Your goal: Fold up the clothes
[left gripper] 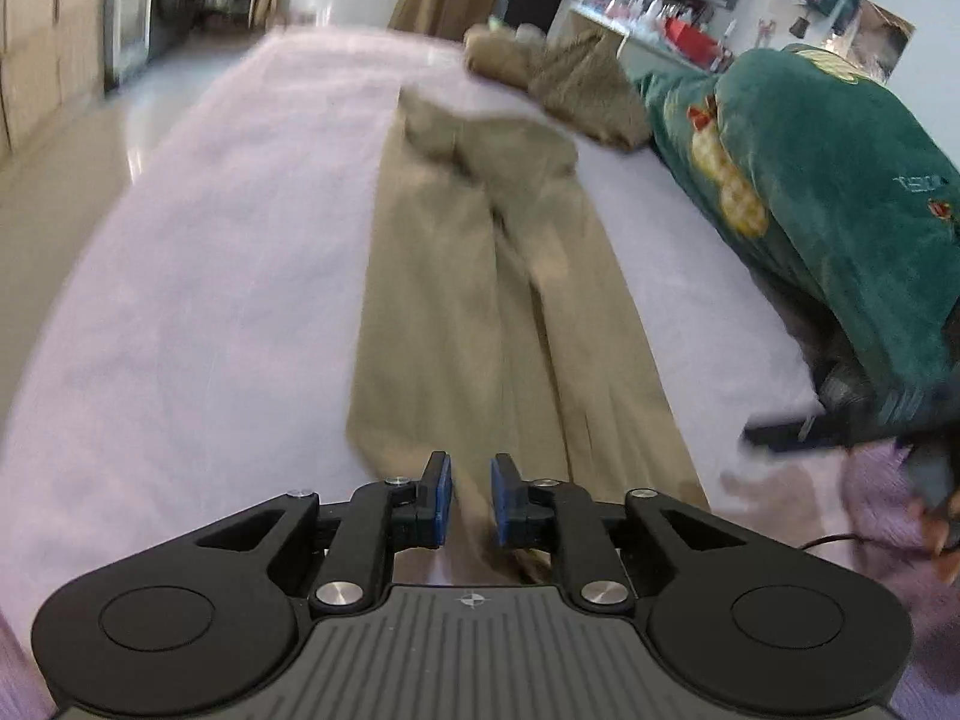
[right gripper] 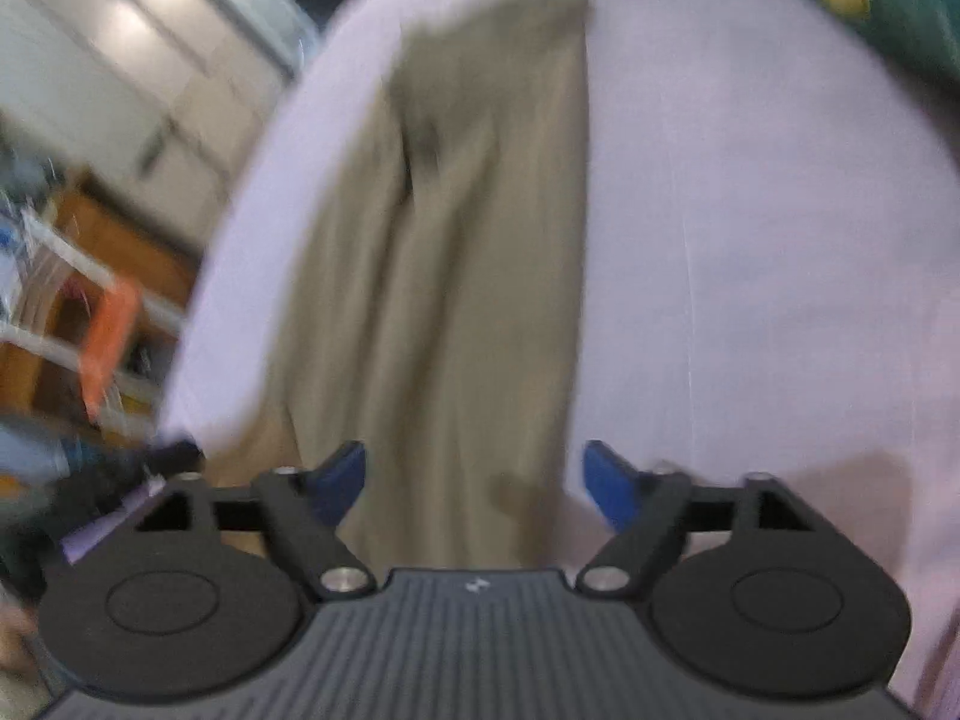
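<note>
Khaki trousers [left gripper: 492, 300] lie stretched lengthwise on a pale lilac bed sheet [left gripper: 210, 300], waist at the far end. My left gripper [left gripper: 470, 501] hovers at the near hem with its blue pads only a narrow gap apart. Khaki cloth shows in that gap, and no grip on it is visible. In the right wrist view the trousers [right gripper: 456, 240] run away from my right gripper [right gripper: 474, 480], which stands wide open over their near end with nothing between its fingers. The same gripper [left gripper: 792, 435] appears as a dark blur at the right in the left wrist view, with a hand [left gripper: 936, 534] behind it.
A green patterned blanket [left gripper: 810, 180] is heaped along the bed's right side. A pile of brown clothes [left gripper: 570, 84] lies at the far end. The floor [left gripper: 54, 192] drops off to the left. Wooden furniture and an orange object [right gripper: 108, 348] stand beside the bed.
</note>
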